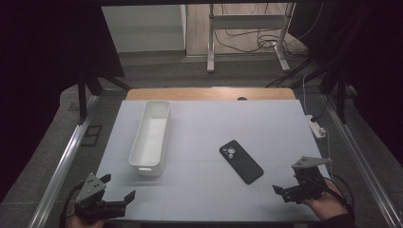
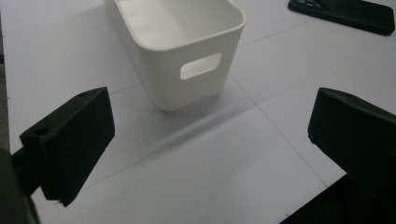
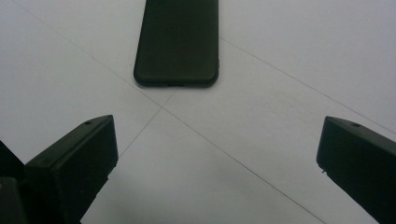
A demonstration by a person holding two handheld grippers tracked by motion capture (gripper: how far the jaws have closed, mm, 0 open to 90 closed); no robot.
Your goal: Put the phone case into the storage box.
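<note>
While the phone (image 1: 241,161) is lying flat right of centre in the high view, well apart from the bin (image 1: 151,137) at left of centre, the right gripper (image 1: 285,192) is being held at lower right with jaws spread wide and nothing between them. The left gripper (image 1: 119,189) is being held at lower left, jaws likewise wide and empty, just below the bin's near end.

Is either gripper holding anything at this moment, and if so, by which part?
Nothing is held. The left gripper and right gripper both have jaws open over bare table; the phone and white bin lie untouched.
</note>
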